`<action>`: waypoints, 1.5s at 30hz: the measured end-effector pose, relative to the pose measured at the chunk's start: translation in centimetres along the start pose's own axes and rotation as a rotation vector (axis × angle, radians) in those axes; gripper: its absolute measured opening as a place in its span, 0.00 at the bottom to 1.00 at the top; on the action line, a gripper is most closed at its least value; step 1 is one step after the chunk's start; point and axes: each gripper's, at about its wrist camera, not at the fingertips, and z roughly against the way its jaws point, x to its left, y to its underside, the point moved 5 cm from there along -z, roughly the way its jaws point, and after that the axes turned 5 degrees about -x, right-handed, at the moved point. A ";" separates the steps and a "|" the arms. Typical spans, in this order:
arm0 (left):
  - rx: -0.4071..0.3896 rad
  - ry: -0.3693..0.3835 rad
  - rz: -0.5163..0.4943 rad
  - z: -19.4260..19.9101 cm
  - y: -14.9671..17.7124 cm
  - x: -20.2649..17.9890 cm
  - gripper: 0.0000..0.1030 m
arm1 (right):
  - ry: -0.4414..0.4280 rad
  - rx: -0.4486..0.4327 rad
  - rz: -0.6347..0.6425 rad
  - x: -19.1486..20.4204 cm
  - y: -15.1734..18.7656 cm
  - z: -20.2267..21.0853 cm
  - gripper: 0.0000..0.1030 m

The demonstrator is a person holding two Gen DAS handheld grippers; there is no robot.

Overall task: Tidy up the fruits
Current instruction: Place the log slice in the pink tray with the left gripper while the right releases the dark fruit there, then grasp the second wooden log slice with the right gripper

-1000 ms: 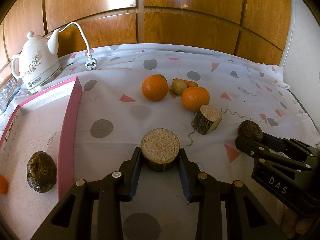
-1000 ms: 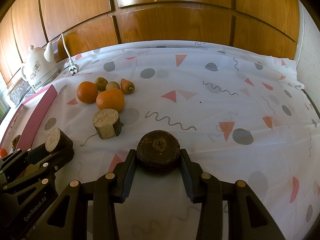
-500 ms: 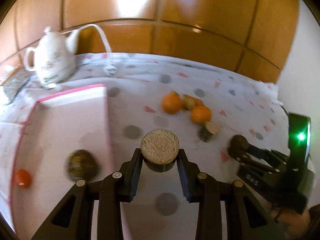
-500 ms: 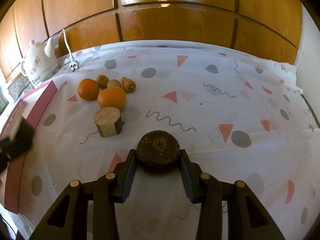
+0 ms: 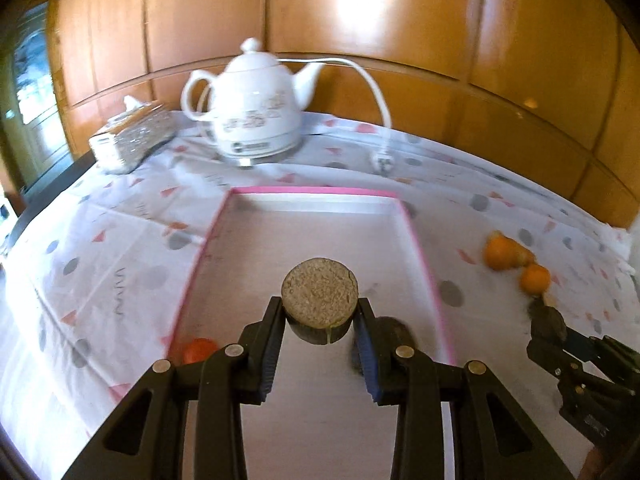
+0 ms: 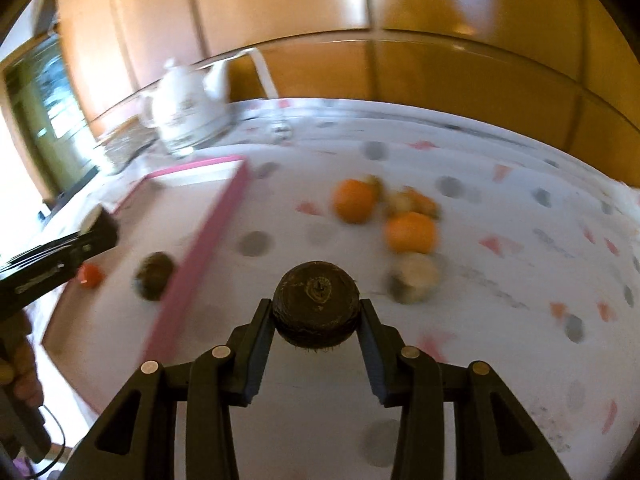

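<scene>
In the left wrist view, the left gripper [image 5: 320, 322] is pinching a short cut piece of fruit [image 5: 319, 294] with a pale grainy flat face, and it is hanging over the pink-edged tray [image 5: 424, 264], above the middle of the tray floor. The flat face is pointing up toward the camera, so the short axis of the piece is running roughly along the fingers. A small red fruit [image 5: 199, 350] is lying near the tray's near left corner and a dark round fruit [image 5: 386, 330] is lying near the tray's right edge, partly hidden. To do this step well, I think the piece should go down on a bare part of the tray floor, between these two, before the jaws are spreading. In the right wrist view, the right gripper [image 6: 316, 320] is clamping a dark brown round fruit [image 6: 315, 308] with its stem end facing up toward the camera; it is outside the tray, just right of its pink wall. Two oranges [image 6: 410, 232] are resting farther right of the tray. This fruit probably needs carrying over the wall, not against it.
</scene>
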 end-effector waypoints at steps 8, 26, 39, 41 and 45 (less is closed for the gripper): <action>0.016 -0.030 0.053 -0.3 0.8 2.6 0.34 | -0.122 0.027 0.090 5.9 -2.4 -2.4 0.41; -0.002 -0.045 0.111 0.7 1.2 5.0 0.47 | -0.199 0.013 0.089 11.5 -6.6 -5.3 0.43; 0.009 0.002 0.078 0.9 1.9 2.2 0.48 | -0.115 0.010 0.011 7.0 -2.8 -2.6 0.43; 0.010 0.012 0.067 1.0 1.9 1.6 0.49 | -0.099 0.008 -0.004 6.1 -2.4 -2.2 0.43; 0.005 0.029 0.041 1.4 2.0 0.4 0.53 | -0.069 0.001 -0.029 4.5 -1.5 -1.4 0.43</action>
